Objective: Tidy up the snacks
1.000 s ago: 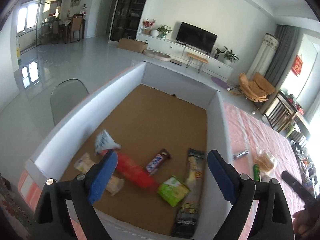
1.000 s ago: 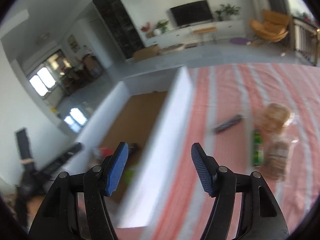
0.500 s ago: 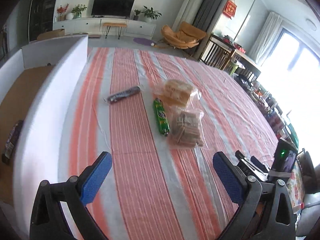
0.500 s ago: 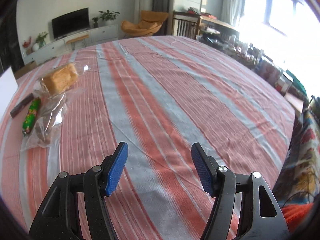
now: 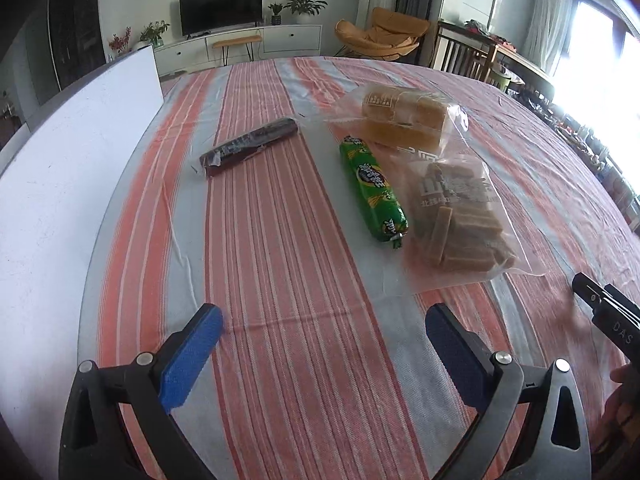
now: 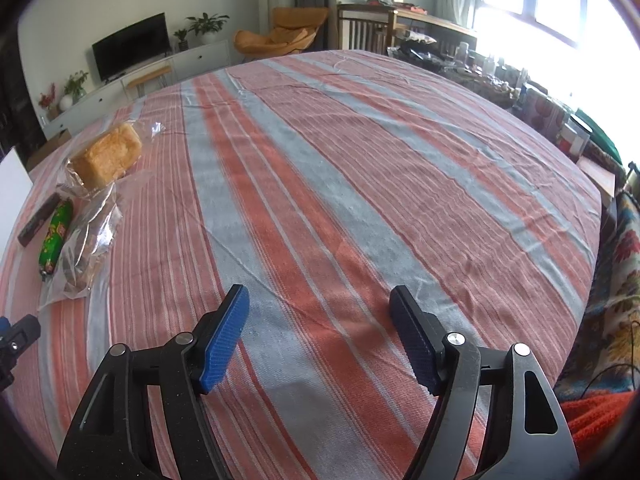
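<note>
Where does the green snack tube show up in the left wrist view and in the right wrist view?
Left wrist: the green snack tube lies centre-right, between the dark bar and the clear biscuit bag.
Right wrist: the same tube lies at the far left edge.
Shared landmark: the bagged bread loaf, just beyond the tube.

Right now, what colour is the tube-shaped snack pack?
Green tube-shaped snack pack, with yellow print; clearest in left wrist view.

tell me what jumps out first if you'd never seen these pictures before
The striped red and grey tablecloth fills both views. On it a bright green snack roll lies between a dark wrapped bar and two clear bags, one of bread and one of brown biscuit sticks. A white box wall stands at the left, and both grippers, left and right, hover open and empty.
</note>
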{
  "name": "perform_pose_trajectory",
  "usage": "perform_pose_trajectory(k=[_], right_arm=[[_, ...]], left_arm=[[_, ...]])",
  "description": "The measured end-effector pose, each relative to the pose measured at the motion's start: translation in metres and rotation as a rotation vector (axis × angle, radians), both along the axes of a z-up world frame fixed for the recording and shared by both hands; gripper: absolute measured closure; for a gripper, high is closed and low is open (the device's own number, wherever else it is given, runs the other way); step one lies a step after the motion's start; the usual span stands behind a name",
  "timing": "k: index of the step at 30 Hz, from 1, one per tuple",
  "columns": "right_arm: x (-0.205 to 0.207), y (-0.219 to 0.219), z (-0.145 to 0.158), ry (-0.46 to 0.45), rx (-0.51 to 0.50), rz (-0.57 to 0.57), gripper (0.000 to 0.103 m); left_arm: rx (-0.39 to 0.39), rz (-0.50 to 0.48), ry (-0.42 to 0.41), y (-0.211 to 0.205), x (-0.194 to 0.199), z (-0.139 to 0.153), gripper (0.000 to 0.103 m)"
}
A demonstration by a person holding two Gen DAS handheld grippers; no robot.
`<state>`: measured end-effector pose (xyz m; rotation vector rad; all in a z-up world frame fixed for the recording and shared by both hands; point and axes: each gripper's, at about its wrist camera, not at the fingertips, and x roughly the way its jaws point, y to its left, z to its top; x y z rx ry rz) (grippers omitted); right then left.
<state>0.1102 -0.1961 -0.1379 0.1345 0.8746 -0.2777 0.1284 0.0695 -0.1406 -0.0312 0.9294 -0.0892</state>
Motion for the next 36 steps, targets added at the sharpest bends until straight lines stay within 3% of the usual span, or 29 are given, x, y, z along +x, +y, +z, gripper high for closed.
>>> perform_pose_trajectory(k=[4, 36], right_arm=[[0.001, 0.002, 0.0, 0.003, 0.001, 0.006, 0.022], [0.003, 0.004, 0.0, 0.006, 0.007, 0.017, 0.018]], left_arm=[[0.073, -0.009, 0.013, -0.011, 0.002, -0.004, 0.0], [0.072, -0.01, 0.007, -0.012, 0.003, -0.004, 0.0]])
